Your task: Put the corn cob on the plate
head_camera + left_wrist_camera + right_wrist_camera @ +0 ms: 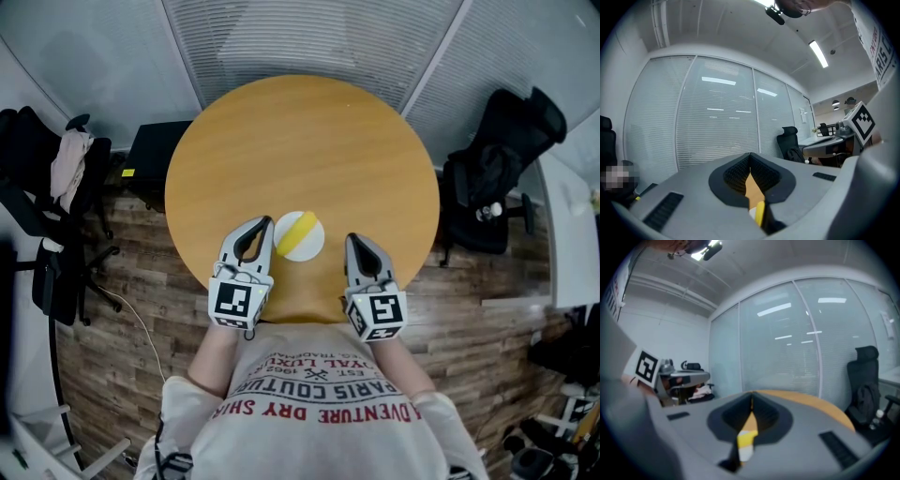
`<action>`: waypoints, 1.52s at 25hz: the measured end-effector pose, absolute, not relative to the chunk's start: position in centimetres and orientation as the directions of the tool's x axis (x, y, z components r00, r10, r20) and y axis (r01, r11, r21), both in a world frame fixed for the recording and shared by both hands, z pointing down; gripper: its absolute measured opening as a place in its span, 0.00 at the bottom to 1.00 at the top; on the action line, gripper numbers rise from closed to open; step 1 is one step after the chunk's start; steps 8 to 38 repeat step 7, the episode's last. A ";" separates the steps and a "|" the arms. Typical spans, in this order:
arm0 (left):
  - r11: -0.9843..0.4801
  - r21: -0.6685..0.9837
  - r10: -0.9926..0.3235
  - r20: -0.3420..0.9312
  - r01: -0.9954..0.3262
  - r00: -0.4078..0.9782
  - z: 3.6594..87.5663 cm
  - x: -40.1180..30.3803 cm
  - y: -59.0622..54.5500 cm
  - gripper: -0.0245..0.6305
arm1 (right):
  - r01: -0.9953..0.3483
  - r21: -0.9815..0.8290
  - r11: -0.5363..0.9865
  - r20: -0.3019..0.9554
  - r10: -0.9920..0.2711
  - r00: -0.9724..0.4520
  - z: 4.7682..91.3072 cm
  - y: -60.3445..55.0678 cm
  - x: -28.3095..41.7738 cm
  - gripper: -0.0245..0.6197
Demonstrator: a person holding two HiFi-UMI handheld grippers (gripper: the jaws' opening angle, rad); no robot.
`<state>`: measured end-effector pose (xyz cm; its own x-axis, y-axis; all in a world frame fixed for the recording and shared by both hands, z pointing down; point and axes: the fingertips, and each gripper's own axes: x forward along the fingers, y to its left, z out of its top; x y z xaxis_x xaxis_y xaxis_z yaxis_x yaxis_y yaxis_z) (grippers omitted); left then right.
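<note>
The corn cob (296, 232) lies slantwise across the small white plate (312, 247), its whole length resting on the plate, so by the look of it the task's one placement is already made. That would explain how the tongs stand. The left gripper (260, 223) is just beside the plate on its left and the right gripper (355, 238) a little off the plate on its right. Both are pressed together with nothing pinched. In the left gripper view the two tips (750, 155) meet, and only a sliver of yellow cob (760, 213) and white plate edge (752, 212) shows through the hollow behind them. The right gripper view shows the same: tips meeting (751, 397), with the cob (746, 437) and plate (745, 452) seen beyond, not between the pads. Flanking the plate without touching it reads as a rest pose, not a reach. The plate sits close to the near rim of the round wooden table (300, 141), just in front of the person's shirt, so there is little margin on the plate's near side and a knock towards the person could carry it off the edge. Beyond the plate the tabletop is bare all the way to its far rim, which gives ample room to push the plate inward or to draw either gripper away. A black office chair (497, 178) stands well off to the plate's right, clear of the table.
</note>
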<state>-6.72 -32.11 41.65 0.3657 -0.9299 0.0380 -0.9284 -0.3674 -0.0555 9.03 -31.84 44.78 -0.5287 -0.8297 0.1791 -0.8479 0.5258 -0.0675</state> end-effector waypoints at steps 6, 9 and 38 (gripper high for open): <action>-0.389 -0.056 -0.921 0.048 -0.920 0.386 41.9 -6.7 -32.4 0.09 | -0.849 -0.057 0.526 0.178 -0.831 -0.527 44.7 -32.4 8.7 0.08; -0.397 -0.055 -0.917 0.051 -0.916 0.395 41.9 -6.6 -32.5 0.09 | -0.851 -0.055 0.523 0.180 -0.833 -0.524 44.7 -32.6 8.7 0.08; -0.397 -0.055 -0.917 0.051 -0.916 0.395 41.9 -6.6 -32.5 0.09 | -0.851 -0.055 0.523 0.180 -0.833 -0.524 44.7 -32.6 8.7 0.08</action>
